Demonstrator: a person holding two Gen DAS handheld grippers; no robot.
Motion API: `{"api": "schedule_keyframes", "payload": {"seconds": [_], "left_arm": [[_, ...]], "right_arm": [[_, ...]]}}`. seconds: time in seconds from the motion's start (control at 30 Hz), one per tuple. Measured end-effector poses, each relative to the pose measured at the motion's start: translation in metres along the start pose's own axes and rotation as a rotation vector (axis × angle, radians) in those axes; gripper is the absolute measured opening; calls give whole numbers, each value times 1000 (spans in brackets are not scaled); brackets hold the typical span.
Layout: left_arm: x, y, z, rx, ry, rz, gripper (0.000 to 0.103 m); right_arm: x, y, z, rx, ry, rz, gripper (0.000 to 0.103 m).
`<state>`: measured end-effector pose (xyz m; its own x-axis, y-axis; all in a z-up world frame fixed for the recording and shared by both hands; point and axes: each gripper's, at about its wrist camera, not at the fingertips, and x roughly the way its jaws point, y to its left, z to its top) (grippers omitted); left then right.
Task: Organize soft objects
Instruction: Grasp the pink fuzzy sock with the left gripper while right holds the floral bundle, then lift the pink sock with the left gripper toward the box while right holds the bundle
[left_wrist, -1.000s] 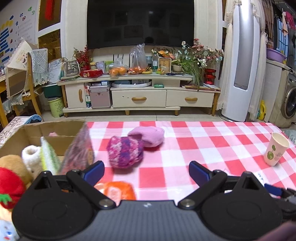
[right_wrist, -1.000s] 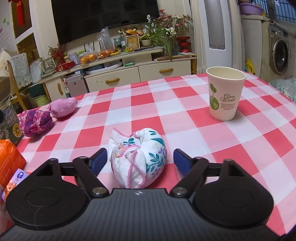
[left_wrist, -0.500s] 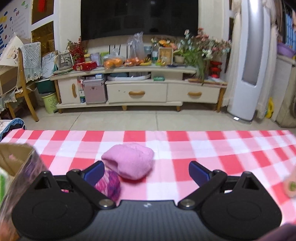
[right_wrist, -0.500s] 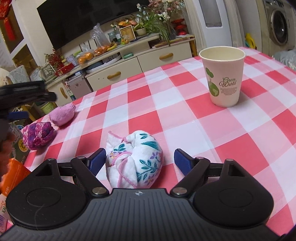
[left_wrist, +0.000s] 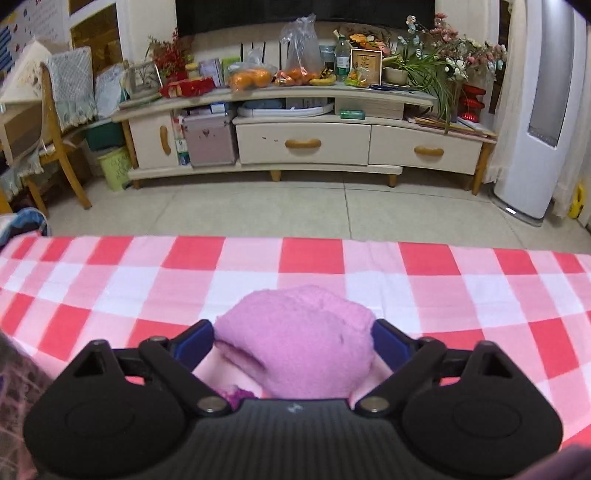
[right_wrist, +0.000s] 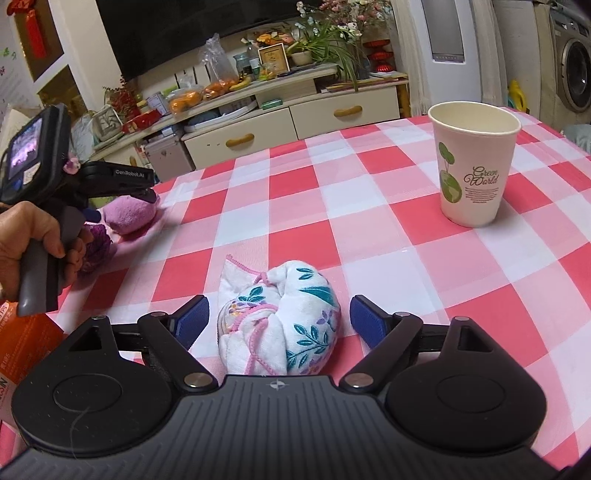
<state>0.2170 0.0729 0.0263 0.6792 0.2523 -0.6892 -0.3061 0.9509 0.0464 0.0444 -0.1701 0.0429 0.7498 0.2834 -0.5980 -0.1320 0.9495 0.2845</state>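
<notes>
The left gripper (left_wrist: 293, 341) has its blue pads (left_wrist: 194, 341) pressed against both flanks of a pink plush bundle (left_wrist: 299, 339) on the red-and-white checked tablecloth (left_wrist: 314, 254); the jaws stand at a middling width, closed on it. The bundle's long axis runs across the jaws, side to side, its rounded end facing away. Its near underside is cut off by the gripper body. Just below the left pad a scrap of purple knit ball (left_wrist: 236, 393) peeks out, mostly hidden.

The right gripper (right_wrist: 279, 319) stands wide, its pads clear of a knotted floral cloth bundle (right_wrist: 280, 321) lying between them, its loose corner pointing up-left. Ahead and to the right stands a paper cup (right_wrist: 474, 166). An orange package (right_wrist: 22, 343) at the left edge is cut off.
</notes>
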Motion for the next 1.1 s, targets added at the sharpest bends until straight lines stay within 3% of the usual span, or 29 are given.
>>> {"api": "schedule_keyframes", "payload": {"seconds": [0.07,0.2,0.33,0.43,0.67,1.1], "left_arm": [[2,1,0,-18,1,-14,88],[6,-2,-4,-12,26,-34,76],[1,-11,-12,17,33,-50,70],[-5,-19,-16,43,37,-70,69],[-29,-37,-36,101,48,-115,67],[-81,-52,-86,124,79,-206,66]], "right_arm": [[0,0,0,-4,0,-2,103],[0,3,-1,-26,-4,-11,103],[-1,3,-1,-47,-4,-12,94],[-1,3,-1,-58,-3,-10,85],[-4,-5,0,-57,-5,-16,84],[-14,-16,-8,-69,-30,-8,84]]}}
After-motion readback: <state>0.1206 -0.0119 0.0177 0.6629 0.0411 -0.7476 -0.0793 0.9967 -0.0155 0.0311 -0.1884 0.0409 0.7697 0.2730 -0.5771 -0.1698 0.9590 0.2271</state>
